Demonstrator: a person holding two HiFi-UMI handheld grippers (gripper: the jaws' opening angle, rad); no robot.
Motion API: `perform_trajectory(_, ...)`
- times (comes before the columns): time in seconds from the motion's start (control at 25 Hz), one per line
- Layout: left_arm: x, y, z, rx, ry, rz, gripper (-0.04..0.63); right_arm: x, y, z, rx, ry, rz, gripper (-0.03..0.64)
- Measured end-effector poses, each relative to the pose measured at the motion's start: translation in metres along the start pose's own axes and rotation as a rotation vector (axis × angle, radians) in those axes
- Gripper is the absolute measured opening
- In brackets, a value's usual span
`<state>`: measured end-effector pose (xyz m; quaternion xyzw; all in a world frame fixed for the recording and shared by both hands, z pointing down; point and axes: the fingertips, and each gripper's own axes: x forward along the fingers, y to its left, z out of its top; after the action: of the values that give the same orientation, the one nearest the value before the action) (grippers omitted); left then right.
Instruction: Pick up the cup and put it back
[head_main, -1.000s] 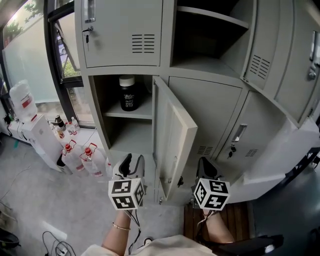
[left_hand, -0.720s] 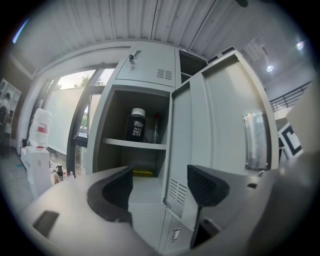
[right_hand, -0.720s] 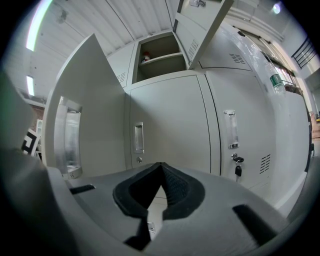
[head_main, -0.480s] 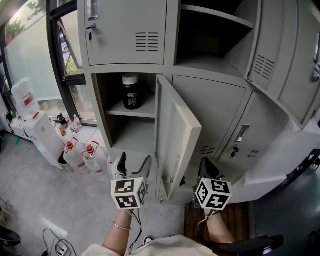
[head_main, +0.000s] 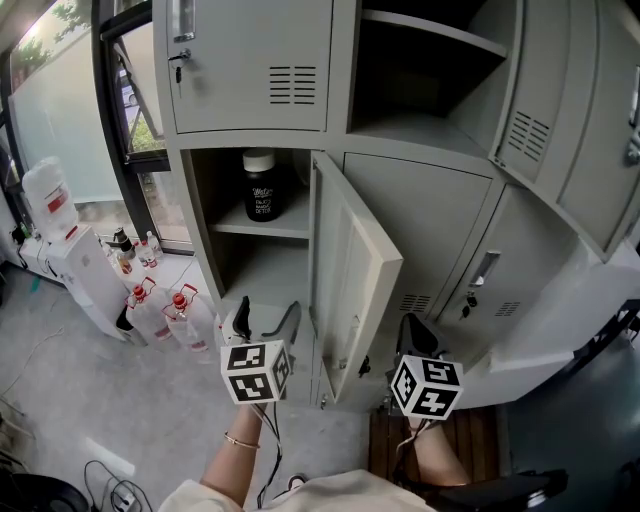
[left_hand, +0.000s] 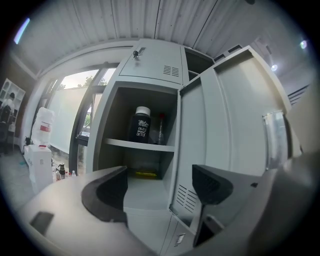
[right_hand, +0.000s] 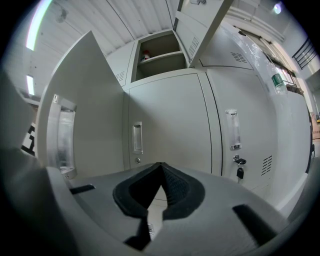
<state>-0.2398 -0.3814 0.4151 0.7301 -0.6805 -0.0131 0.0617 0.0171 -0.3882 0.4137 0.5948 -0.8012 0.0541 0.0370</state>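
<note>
Nearest the person, the left tongs (head_main: 268, 312) were held level and aimed into the open locker compartment. Their jaws had just been opening and stood wide with nothing between them, probably readied for a broad, round body. Beside them the right tongs (head_main: 415, 335) faced the closed lower lockers, their jaws pressed together on nothing. They looked parked, since one hand should be enough for this job.

Between the two tongs stood the locker door (head_main: 355, 265), swung outward, which left the compartment free on the left tongs' side.

Further in, a shelf (head_main: 262, 226) divided the compartment. On it stood the cup (head_main: 260, 186), black with a pale lid, upright and well apart from both tongs. In the left gripper view it sat above the gap between the jaws, so the reach seemingly had to rise and go forward. Something thin stood just beside the cup, but what it was could not be told.
</note>
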Motion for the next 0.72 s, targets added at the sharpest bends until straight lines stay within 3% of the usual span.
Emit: perform_trajectory(0.72,0.062,0.031,0.067,0.028,-0.028,0.051,0.371,-0.003,0.001,0.012,-0.019,-0.003,0.004,-0.009)
